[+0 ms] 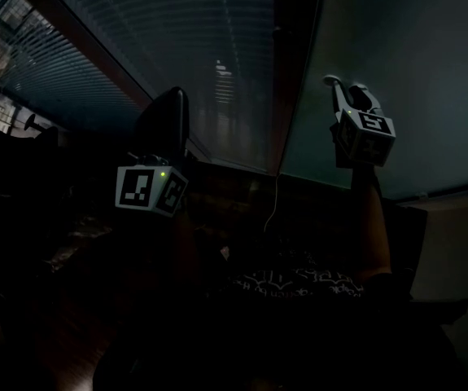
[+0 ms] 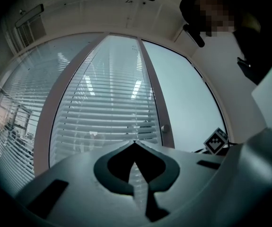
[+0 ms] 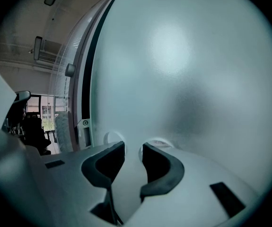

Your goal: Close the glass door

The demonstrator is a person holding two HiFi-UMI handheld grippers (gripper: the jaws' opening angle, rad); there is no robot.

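My right claw [image 3: 133, 148], jaws half apart and gripping nothing, tips at the frosted glass door [image 3: 188, 74]: best pushed squarely and steadily, lest they skid

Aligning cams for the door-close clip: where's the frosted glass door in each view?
Head view: the frosted glass door fills the upper right.
Left gripper view: the door is the plain pale panel right of centre.
Right gripper view: the door fills the centre and right.
Shared landmark: the upright frame strip along the door's left edge.
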